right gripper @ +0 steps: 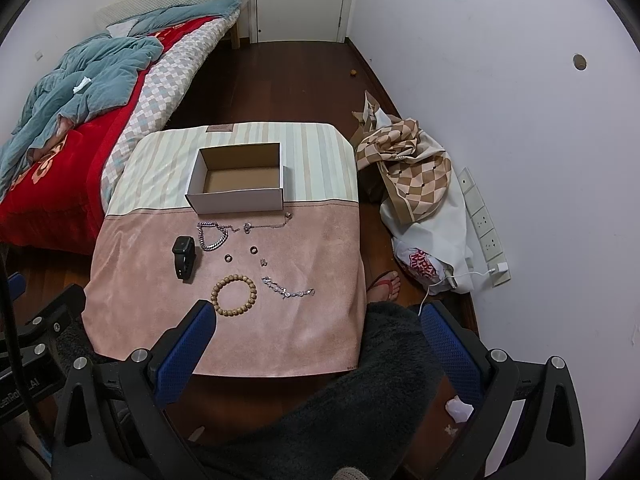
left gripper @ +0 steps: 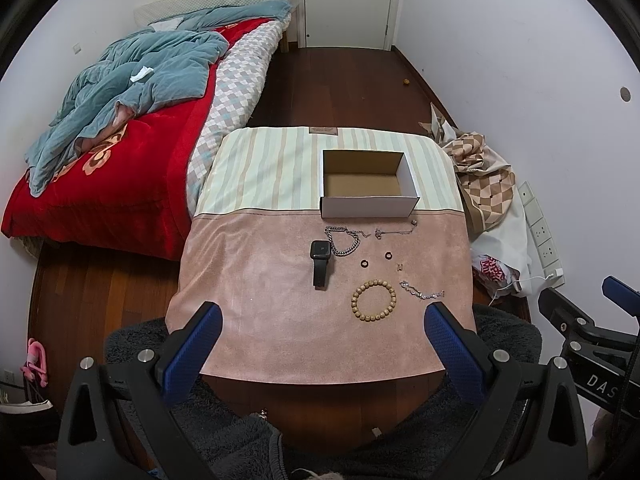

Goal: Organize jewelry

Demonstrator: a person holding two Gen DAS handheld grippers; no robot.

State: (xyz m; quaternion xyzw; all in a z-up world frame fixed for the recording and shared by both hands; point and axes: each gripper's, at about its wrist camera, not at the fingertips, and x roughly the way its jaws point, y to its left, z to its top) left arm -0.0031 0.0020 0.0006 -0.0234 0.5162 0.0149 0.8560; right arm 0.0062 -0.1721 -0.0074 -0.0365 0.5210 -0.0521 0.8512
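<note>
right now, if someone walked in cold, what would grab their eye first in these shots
Likely the open white box, empty, at the middle of the table, with jewelry laid out in front of it: a black watch, a bead bracelet and silver chains. Off to the left, the red bed with a rumpled blue quilt pulls the eye too.

White walls [left gripper: 500, 40] enclose a dark wooden floor [left gripper: 340, 80]. A white door [left gripper: 348, 0] stands at twelve o'clock. At ten o'clock, a bed [left gripper: 120, 184] carries a red blanket [left gripper: 132, 200] and rumpled teal quilt [left gripper: 132, 76]. A power strip [right gripper: 484, 232] lies at three o'clock.
</note>
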